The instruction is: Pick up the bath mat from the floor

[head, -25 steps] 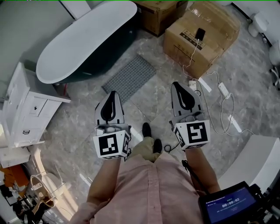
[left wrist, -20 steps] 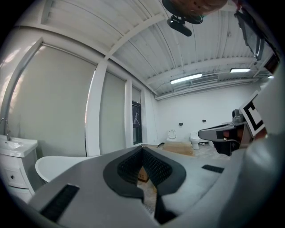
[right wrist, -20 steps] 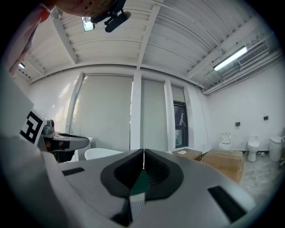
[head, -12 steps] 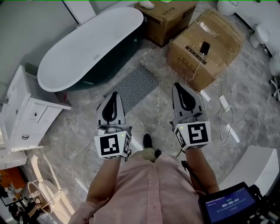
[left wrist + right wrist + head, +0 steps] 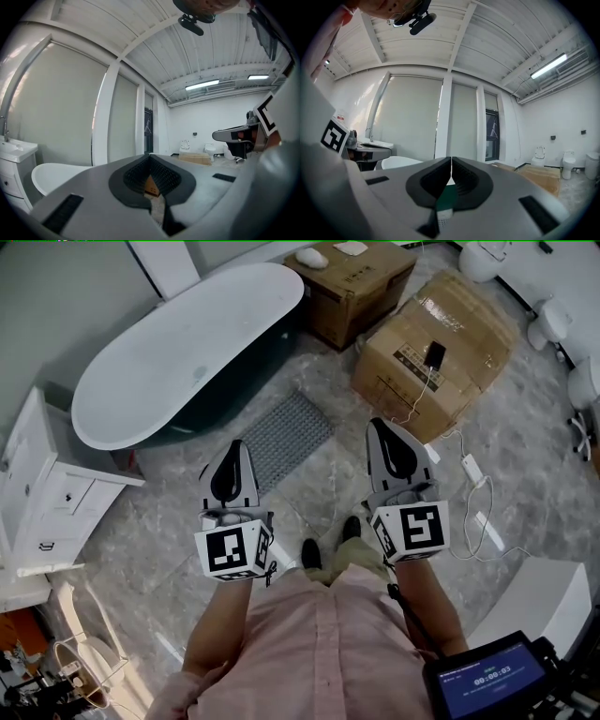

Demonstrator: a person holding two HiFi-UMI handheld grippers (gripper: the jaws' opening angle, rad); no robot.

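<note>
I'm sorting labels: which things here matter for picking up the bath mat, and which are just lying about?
For the job: grey ribbed bath mat on the floor; left gripper, shut, empty; right gripper, shut, empty.
Lying about: white oval bathtub; two brown cardboard boxes; black phone; white drawer cabinet.

A timer is displayed on the screen (image 5: 494, 679) at the lower right of the head view; its small digits are read as 00:00:03. A coded square marker without letters is carried on the cube (image 5: 232, 552) of the left gripper (image 5: 232, 448) and on that of the right gripper (image 5: 381, 425). The printed label (image 5: 411, 360) on the cardboard box (image 5: 469, 315) is not legible.
</note>
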